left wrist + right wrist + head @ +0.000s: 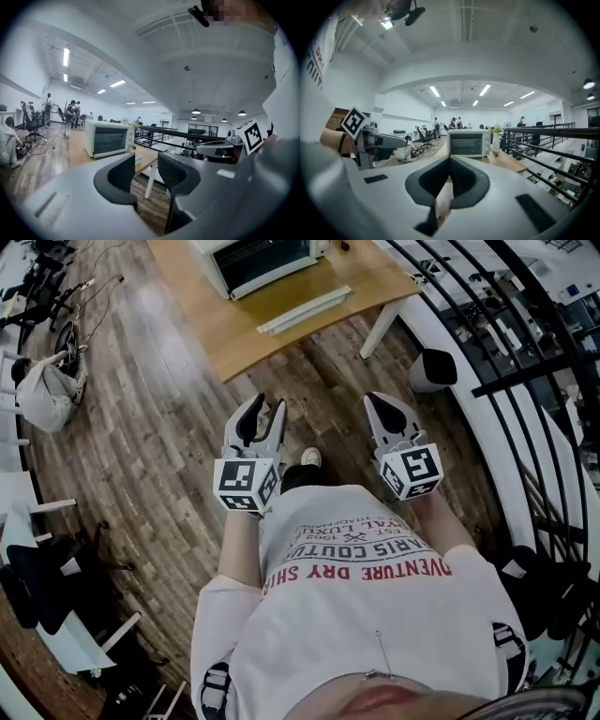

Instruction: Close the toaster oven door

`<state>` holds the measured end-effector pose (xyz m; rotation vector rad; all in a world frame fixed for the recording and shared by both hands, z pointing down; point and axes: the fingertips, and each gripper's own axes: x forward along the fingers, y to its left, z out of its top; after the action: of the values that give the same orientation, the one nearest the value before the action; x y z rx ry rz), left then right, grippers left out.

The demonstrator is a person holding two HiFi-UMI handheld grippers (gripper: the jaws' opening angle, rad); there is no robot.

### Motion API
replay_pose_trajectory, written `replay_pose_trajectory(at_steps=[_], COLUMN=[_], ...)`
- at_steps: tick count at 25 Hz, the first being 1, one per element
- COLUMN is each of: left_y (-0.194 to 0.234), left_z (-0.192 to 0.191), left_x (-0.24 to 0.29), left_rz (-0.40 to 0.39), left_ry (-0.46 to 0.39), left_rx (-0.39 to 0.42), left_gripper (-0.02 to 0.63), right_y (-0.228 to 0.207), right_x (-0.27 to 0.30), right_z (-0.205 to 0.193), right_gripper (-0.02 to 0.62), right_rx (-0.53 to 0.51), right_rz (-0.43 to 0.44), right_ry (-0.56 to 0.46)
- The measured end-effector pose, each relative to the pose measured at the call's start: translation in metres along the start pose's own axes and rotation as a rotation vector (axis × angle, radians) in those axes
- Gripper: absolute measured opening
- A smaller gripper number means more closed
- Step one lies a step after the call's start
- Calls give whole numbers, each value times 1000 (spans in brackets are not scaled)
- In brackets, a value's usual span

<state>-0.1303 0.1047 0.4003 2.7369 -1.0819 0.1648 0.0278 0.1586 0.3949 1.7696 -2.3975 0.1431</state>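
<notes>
The white toaster oven (258,261) stands on a wooden table (281,334) ahead of me, its dark glass door upright against the front. It also shows small and distant in the left gripper view, the oven (105,138), and in the right gripper view, the oven (468,143). Both grippers hover over the floor, well short of the table. My left gripper (269,407) (146,161) is open with a bare gap between its jaws. My right gripper (373,399) (450,159) is shut, its tips touching with nothing between them.
A flat white tray (305,310) lies on the table in front of the oven. A vase (497,140) stands beside the oven. A black railing (506,362) runs along the right, with a white bin (433,369) at its foot. A person (42,390) sits on the floor at left.
</notes>
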Motion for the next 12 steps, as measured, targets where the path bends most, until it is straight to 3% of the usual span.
replay_pose_trajectory(at_steps=[12], left_y=[82], left_z=[19], left_x=[100], left_rz=[8], left_ry=[37], left_rx=[-3], left_gripper=[143], right_y=[-58], right_x=[131], right_z=[34], right_gripper=[-14], right_rx=[20], right_rz=[-13], right_ry=[3])
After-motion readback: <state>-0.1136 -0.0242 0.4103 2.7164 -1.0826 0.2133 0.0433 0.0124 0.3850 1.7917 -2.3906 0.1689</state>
